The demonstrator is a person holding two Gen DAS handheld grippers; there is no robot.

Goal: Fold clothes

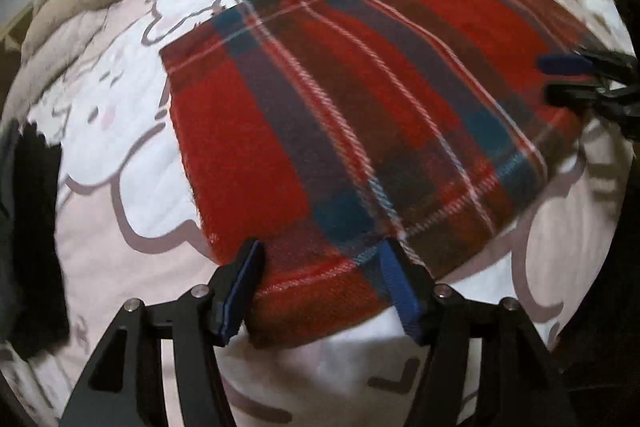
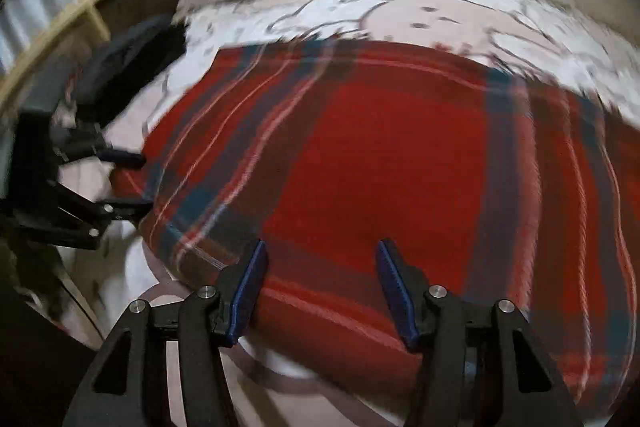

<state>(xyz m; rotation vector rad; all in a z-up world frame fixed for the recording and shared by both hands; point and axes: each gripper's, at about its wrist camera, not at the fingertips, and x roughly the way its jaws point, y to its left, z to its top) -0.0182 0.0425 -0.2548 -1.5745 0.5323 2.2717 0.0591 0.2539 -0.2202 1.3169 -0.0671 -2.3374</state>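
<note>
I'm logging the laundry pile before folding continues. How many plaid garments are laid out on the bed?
1. The red plaid cloth lies folded on the cartoon-print bedsheet, between the open left gripper and open right gripper. Others may be hidden beyond the blurred edges.

Left tool (image 1: pixel 320 259) and right tool (image 2: pixel 320 259) both spread wide.

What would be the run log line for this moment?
left gripper: open, at plaid cloth edge | right gripper: open, same edge | cloth: on bedsheet
</note>
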